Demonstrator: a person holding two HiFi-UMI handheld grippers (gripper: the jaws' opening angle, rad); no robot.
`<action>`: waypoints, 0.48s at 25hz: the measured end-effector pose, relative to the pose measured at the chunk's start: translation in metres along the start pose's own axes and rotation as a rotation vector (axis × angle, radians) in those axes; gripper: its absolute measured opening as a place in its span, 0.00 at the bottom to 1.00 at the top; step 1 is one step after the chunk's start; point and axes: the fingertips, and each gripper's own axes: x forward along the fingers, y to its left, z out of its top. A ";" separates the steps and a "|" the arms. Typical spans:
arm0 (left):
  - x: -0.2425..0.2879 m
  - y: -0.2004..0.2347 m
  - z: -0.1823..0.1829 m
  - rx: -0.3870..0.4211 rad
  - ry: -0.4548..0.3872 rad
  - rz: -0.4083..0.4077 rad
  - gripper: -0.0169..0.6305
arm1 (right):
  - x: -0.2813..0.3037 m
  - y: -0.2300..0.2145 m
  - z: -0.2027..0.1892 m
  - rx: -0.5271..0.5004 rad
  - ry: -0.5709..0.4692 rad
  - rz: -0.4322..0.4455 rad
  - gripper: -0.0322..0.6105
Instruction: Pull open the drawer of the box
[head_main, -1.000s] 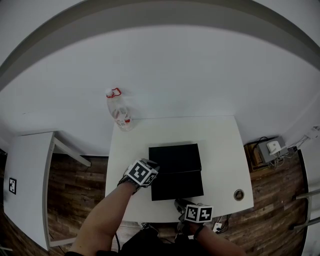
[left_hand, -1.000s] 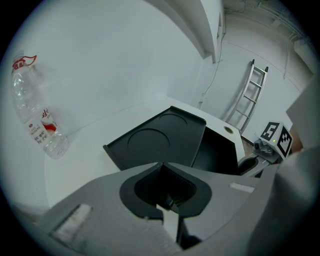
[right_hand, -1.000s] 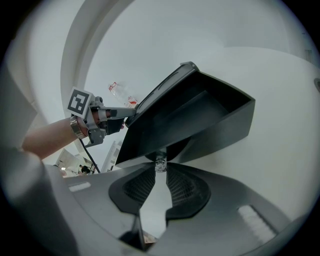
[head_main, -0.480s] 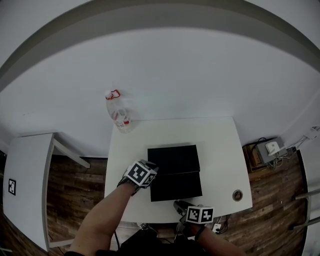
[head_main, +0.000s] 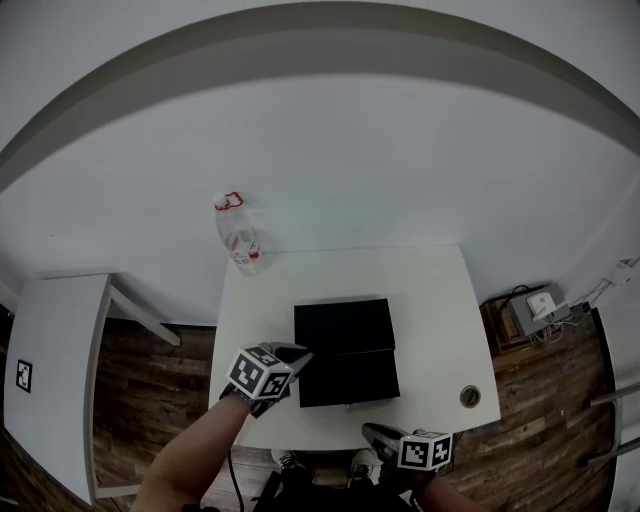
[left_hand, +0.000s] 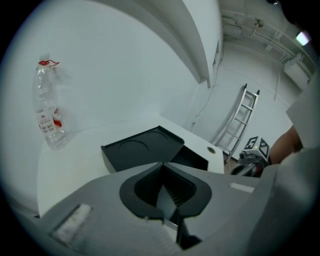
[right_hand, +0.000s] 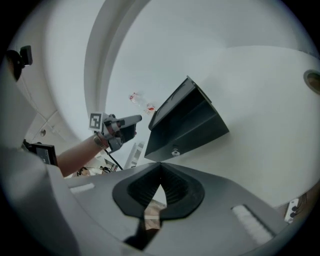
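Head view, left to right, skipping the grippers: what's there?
side table → bottle → box → grommet → gray device on the floor

1. A clear plastic bottle (head_main: 238, 238) with a red cap ring is standing upright at the white table's (head_main: 440, 320) far left corner.
2. A round grommet (head_main: 470, 397) is sitting in the tabletop's near right corner.
3. A second white table (head_main: 50, 360), bearing a square marker (head_main: 24, 375), is standing on the wooden floor (head_main: 160, 390) to the left.
4. A ladder (left_hand: 239, 120) is standing by the wall.
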 end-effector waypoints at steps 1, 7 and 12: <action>-0.006 -0.014 -0.005 -0.025 -0.024 -0.036 0.03 | -0.006 0.005 0.004 -0.003 -0.015 0.021 0.06; -0.045 -0.100 -0.056 -0.302 -0.185 -0.219 0.03 | -0.040 0.046 0.029 -0.016 -0.104 0.184 0.06; -0.057 -0.158 -0.105 -0.480 -0.212 -0.274 0.03 | -0.059 0.078 0.029 -0.076 -0.095 0.271 0.06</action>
